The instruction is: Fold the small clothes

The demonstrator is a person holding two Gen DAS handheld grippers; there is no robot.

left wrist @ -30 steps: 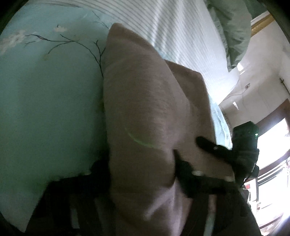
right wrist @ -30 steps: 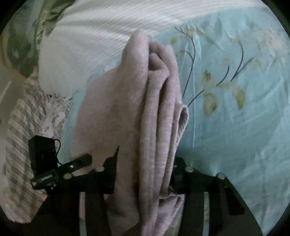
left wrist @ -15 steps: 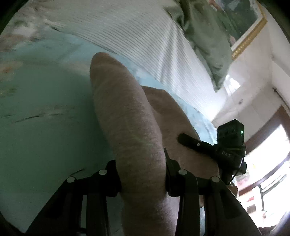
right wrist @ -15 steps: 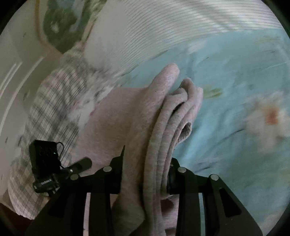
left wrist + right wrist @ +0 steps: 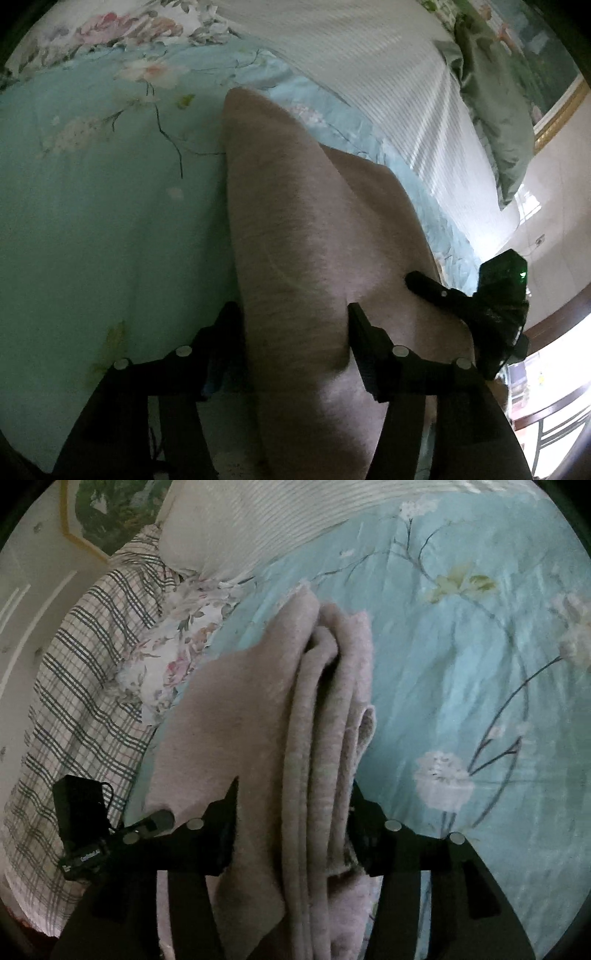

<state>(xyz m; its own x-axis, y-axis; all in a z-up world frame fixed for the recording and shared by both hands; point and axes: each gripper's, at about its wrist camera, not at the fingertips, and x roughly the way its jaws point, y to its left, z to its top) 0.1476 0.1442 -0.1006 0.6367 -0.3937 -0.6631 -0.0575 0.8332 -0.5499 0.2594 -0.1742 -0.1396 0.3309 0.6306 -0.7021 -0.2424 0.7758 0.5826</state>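
Note:
A dusty pink knitted garment (image 5: 295, 229), folded into several layers, is held above the light blue floral bedsheet (image 5: 92, 221). My left gripper (image 5: 295, 325) is shut on its smooth folded edge. My right gripper (image 5: 291, 805) is shut on the opposite side of the garment (image 5: 317, 701), where the stacked layer edges show. The right gripper's body (image 5: 495, 295) shows at the right of the left wrist view, and the left gripper's body (image 5: 85, 823) shows at the lower left of the right wrist view.
A white striped pillow (image 5: 388, 74) and a green pillow (image 5: 491, 110) lie at the head of the bed. A plaid cloth (image 5: 74, 672) and a floral cloth (image 5: 173, 653) lie beside the sheet (image 5: 461, 664). A framed picture (image 5: 107, 513) hangs on the wall.
Both grippers have carried the folded garment across the bed while keeping hold. The views have swung, and the floral sheet pattern under the garment has shifted.

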